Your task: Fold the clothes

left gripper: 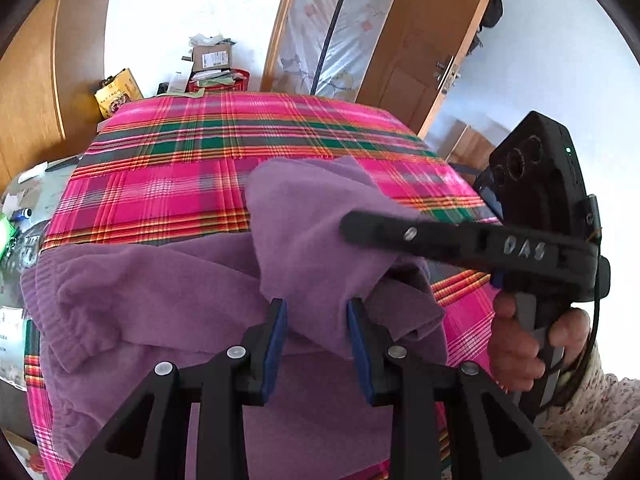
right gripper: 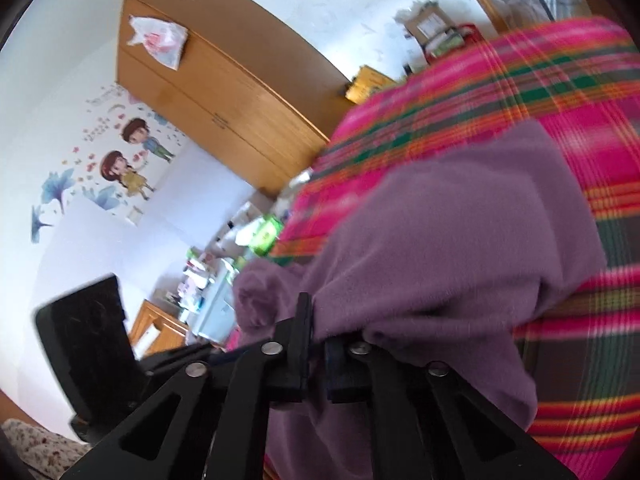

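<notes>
Sweater [right gripper: 440, 220] pinched in right tool [right gripper: 316, 344] (raised).

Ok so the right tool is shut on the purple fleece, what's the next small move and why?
Probably carry the raised flap of the purple fleece garment across its flat part and lay it down. The right tool pinches the cloth, the left tool stands open with fleece between its blue pads, and the pink plaid bedcover lies beneath.

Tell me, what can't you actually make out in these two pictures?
- Left wrist view: the purple garment runs off the bottom edge, behind the left gripper.
- Left wrist view: labels on the boxes are too small.
- Right wrist view: the plaid cloth is motion-blurred; fabric covers the right gripper tips.
</notes>
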